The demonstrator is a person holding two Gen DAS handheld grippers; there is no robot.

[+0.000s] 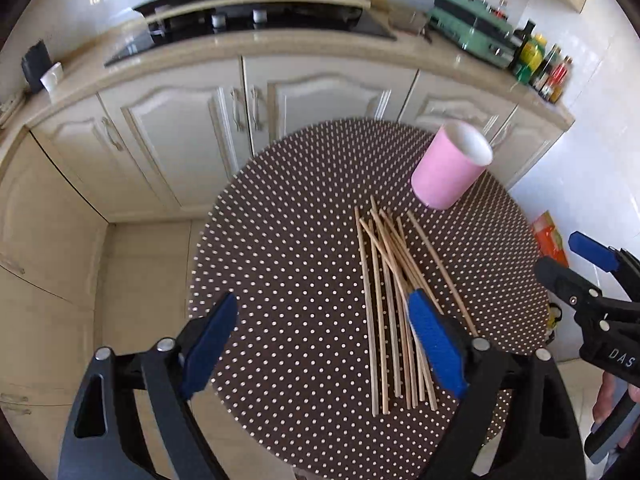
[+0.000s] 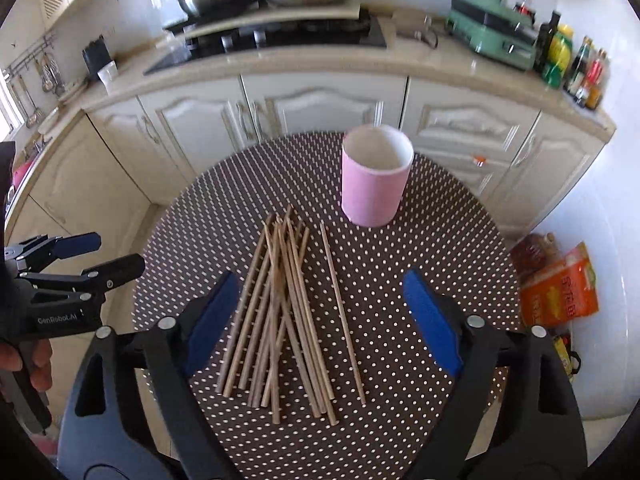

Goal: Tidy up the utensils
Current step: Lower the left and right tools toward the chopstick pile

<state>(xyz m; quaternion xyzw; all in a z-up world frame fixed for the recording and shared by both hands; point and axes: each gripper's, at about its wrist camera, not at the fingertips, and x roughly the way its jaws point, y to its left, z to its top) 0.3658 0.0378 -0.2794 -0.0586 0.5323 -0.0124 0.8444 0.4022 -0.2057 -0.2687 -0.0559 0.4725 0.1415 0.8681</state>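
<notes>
Several wooden chopsticks lie in a loose bundle on a round brown table with white dots. Behind them stands an upright pink cup, white inside and with nothing in it. My left gripper hovers open above the table's near side, its right blue pad over the bundle's near ends. My right gripper is open too, its blue pads on either side of the bundle, above it. Each gripper also shows at the edge of the other's view: the right gripper and the left gripper.
Cream kitchen cabinets run behind the table under a counter with a black hob, a steel pot, a wok, a green appliance and sauce bottles. An orange packet lies on the floor to the right.
</notes>
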